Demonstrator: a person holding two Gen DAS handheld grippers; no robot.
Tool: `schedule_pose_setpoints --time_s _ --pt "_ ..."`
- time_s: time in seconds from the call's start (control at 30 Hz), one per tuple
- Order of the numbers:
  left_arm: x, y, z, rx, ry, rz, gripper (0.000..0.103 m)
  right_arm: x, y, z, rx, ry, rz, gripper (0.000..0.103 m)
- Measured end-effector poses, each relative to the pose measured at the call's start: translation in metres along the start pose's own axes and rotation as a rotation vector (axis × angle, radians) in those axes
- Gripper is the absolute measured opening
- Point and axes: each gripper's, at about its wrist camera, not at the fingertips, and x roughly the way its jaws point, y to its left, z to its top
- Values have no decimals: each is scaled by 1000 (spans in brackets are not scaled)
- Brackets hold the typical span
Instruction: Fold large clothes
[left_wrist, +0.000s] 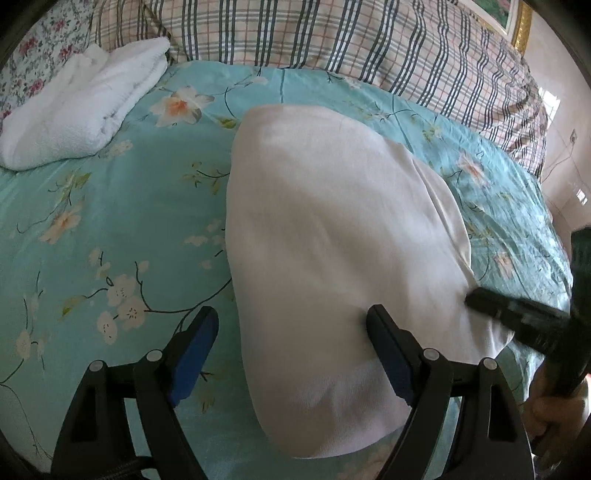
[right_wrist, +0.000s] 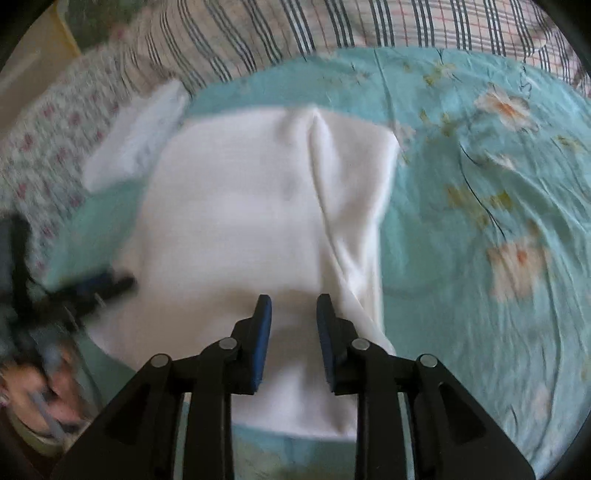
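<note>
A pale white garment (left_wrist: 332, 221) lies folded into a long flat panel on the teal flowered bedsheet (left_wrist: 110, 229). My left gripper (left_wrist: 291, 314) stands wide open over the garment's near left edge; its right finger rests over the cloth and its left finger over the sheet. In the right wrist view the same garment (right_wrist: 240, 221) shows a lengthwise fold ridge. My right gripper (right_wrist: 293, 301) hovers over its near end, jaws a narrow gap apart with nothing pinched. That gripper's black tip (left_wrist: 480, 301) appears at the garment's right edge, and the left gripper (right_wrist: 110, 284) shows blurred at the left.
A folded white towel (left_wrist: 85, 110) lies at the far left of the bed (right_wrist: 136, 144). A plaid quilt (left_wrist: 369, 40) is bunched along the far side, with a floral pillow (left_wrist: 33, 55) beside it. A person's hand (right_wrist: 44, 387) holds the left gripper.
</note>
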Motion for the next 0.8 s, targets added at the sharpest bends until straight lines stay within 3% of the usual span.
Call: schedule_pose_setpoints --time_s 0.27,0.8 --pt "-8 3 -1 4 -11 9 85 1 -5 -4 32 -3 7 26" --pt "-54 -1 -35 40 -15 38 84 -47 0 -34 45 -57 42 32"
